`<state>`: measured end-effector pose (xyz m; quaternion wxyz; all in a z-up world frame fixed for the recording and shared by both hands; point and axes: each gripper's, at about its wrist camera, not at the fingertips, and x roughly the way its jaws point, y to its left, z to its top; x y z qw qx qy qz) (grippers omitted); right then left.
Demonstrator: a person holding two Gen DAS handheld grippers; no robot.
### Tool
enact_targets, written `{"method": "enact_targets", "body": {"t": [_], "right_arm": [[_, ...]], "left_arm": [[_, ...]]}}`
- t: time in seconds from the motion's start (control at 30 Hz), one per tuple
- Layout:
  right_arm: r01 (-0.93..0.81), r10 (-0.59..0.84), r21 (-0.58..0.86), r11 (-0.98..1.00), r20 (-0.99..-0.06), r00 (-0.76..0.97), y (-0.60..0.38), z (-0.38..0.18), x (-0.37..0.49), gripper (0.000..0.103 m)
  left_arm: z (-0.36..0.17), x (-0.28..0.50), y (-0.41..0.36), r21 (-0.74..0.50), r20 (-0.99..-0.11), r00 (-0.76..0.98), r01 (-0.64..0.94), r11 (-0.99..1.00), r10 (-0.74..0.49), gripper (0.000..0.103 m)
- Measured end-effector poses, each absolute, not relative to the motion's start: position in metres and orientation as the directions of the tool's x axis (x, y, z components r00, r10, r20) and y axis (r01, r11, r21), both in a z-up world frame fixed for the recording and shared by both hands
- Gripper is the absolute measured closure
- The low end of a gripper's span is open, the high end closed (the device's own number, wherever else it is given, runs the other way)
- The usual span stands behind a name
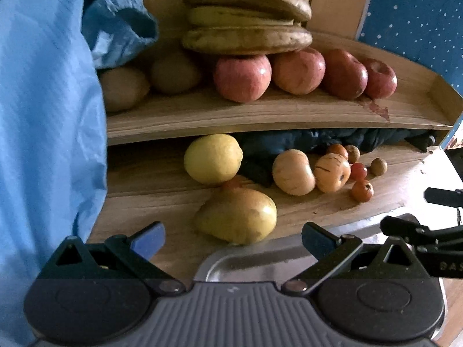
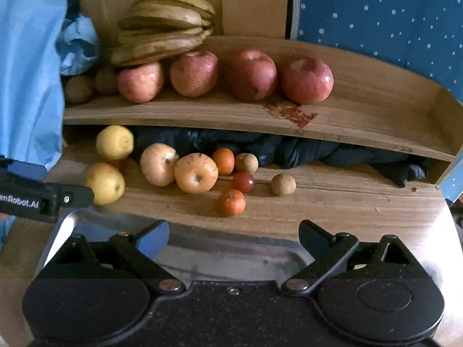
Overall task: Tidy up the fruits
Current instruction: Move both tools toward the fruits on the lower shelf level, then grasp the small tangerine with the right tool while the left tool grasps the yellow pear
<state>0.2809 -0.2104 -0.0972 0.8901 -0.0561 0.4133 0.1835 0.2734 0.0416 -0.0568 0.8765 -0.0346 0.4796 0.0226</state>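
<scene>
Right wrist view, right hand-held gripper (image 2: 233,238) open over tray (image 2: 69,222), apples (image 2: 306,79) shelved, perhaps kiwis (image 2: 78,88)

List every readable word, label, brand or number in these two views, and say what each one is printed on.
"enRobot.AI": white print on the black body of the left hand-held gripper, cut off by the picture's left edge in the right wrist view.
"GAS": faint embossed letters on the right hand-held gripper in the left wrist view, cut off by the edge and uncertain.
The fruit and shelf carry no readable text.

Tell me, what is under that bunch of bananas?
The bananas rest on a red apple on the upper shelf. Whether anything else props them from behind is hidden.
</scene>
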Motion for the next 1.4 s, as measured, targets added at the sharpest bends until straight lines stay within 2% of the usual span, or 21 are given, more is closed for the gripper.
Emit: {"method": "enact_targets", "body": {"t": [0.13,0.27,0.6,0.77,0.8,0.97,1.4], "right_arm": [[-0.369,0.274,0.061,0.927,-0.782,0.56,-0.203,-0.113,0.299,0.025],[-0.367,0.283,0.082,0.926,-0.797,0.534,-0.197,-0.124,0.314,0.031],[-0.34,0.265,0.093,0.936,-0.821,0.506,-0.186,-0.139,0.336,0.055],[-0.34,0.264,0.09,0.936,-0.818,0.51,-0.182,-0.14,0.341,0.058],[-0.338,0.262,0.089,0.937,-0.818,0.512,-0.181,-0.14,0.341,0.06],[-0.34,0.261,0.085,0.937,-0.815,0.517,-0.177,-0.138,0.342,0.07],[-0.397,0.319,0.107,0.912,-0.792,0.52,-0.171,-0.122,0.323,0.072]], "left_arm": [[-0.068,0.285,0.046,-0.057,-0.857,0.515,-0.072,0.996,-0.011,0.003],[-0.076,0.294,0.049,-0.088,-0.872,0.489,-0.081,0.993,-0.037,0.009],[-0.089,0.308,0.047,-0.133,-0.888,0.453,-0.08,0.988,-0.083,0.014],[-0.094,0.314,0.047,-0.138,-0.893,0.443,-0.092,0.986,-0.084,0.018],[-0.094,0.315,0.048,-0.136,-0.894,0.44,-0.098,0.986,-0.079,0.022],[-0.094,0.312,0.053,-0.146,-0.894,0.441,-0.114,0.983,-0.082,0.022],[-0.084,0.303,0.053,-0.17,-0.876,0.475,-0.138,0.976,-0.085,0.023]]}}
